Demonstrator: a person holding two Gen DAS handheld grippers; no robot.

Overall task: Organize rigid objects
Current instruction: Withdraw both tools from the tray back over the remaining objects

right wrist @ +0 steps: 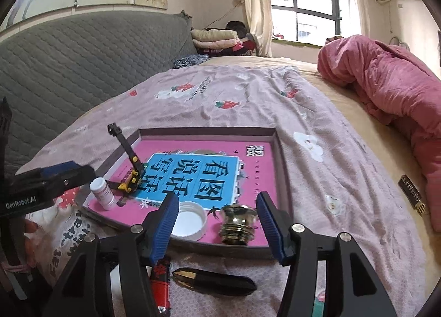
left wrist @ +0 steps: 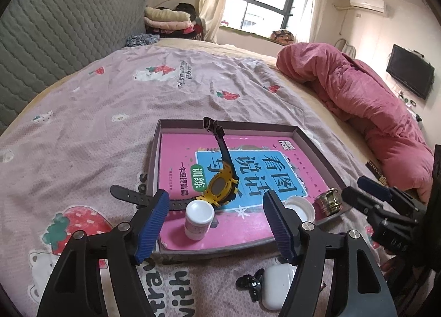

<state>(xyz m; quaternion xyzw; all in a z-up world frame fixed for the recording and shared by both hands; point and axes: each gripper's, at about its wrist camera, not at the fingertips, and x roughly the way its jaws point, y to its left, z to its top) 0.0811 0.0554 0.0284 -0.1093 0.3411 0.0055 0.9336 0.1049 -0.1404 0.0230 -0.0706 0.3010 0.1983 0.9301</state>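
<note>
1. Both tools hang over the near edge of the tray [left wrist: 317,146]: the left gripper [left wrist: 216,227] has its blue pads spread apart with nothing pressed between them, and the right gripper [right wrist: 217,227] stands likewise apart and empty.
2. Beyond the tray's far rim the bedspread [left wrist: 110,91] lies open and bare up to the grey quilted headboard [left wrist: 55,27]; a rolled pink quilt [left wrist: 358,96] closes off the right side.
3. Near the tray's front edge, room is tighter: a white earbud case [left wrist: 277,286] and a small black clip [left wrist: 249,284] lie on the bedspread below the left gripper, and a dark pointed case [right wrist: 215,282] and a red packet [right wrist: 161,284] lie below the right one.
4. Inside the tray a pink book [left wrist: 248,223] covers the floor.
5. On the book stand a small white bottle [left wrist: 198,219], upright at the near left, a white cap [right wrist: 188,220] lying open side up, and a brass fitting [right wrist: 238,223] just beside it.
6. A yellow watch [left wrist: 222,186] rests on the book, one strap reaching over the tray's left rim, the other rising steeply upward.
</note>
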